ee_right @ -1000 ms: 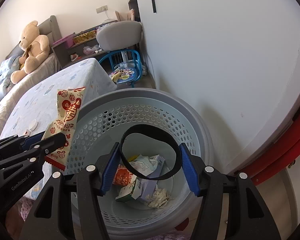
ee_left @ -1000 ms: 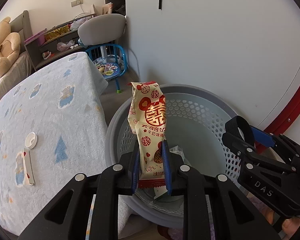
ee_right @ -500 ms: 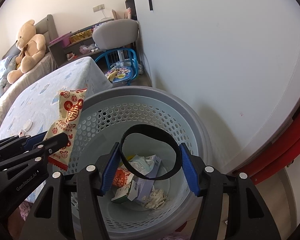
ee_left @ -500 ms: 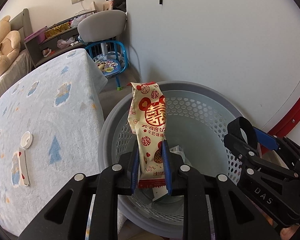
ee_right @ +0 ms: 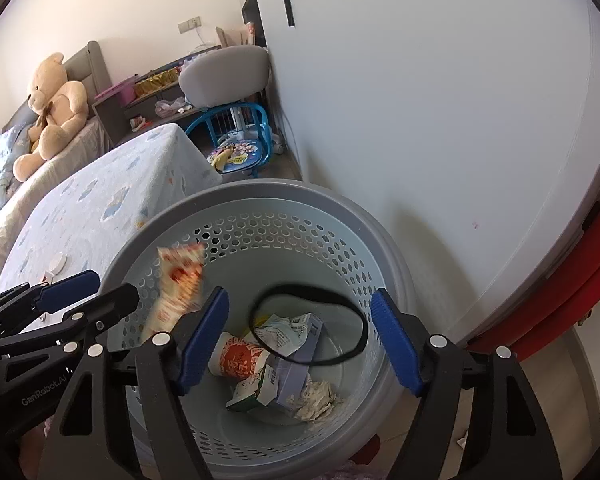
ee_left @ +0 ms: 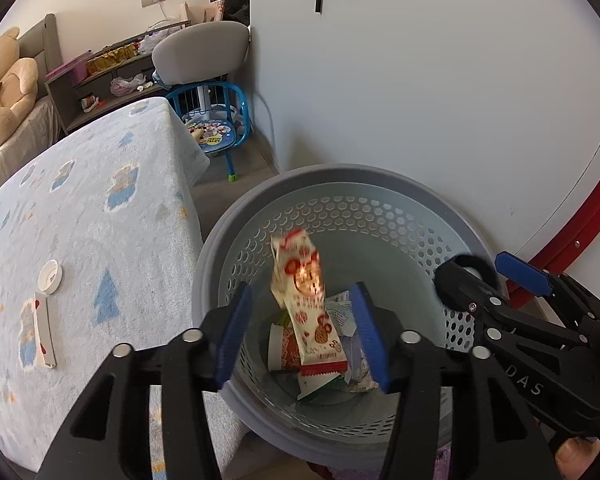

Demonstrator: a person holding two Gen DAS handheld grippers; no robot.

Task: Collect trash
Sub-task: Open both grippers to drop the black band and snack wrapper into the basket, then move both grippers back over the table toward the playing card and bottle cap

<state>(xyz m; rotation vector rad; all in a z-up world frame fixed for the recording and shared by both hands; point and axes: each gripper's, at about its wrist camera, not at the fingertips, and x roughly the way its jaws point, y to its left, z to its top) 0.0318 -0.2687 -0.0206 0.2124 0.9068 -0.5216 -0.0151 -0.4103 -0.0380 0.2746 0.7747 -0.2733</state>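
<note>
Left wrist view: left gripper (ee_left: 300, 332) and right gripper (ee_right: 300, 344) fingers are opening, releasing the red-and-cream snack wrapper (ee_left: 304, 304) and black elastic band (ee_right: 308, 324), which a second ago were pinched, into the grey perforated plastic basket (ee_left: 380, 216).

A tan plush teddy bear (ee_right: 52, 108) sits propped against a grey headboard (ee_right: 88, 65) at the far end of the room. A grey rounded chair back (ee_left: 200, 52) stands beside a small blue metal-framed child's chair (ee_left: 214, 120), near a plain white wall (ee_right: 440, 100).
</note>
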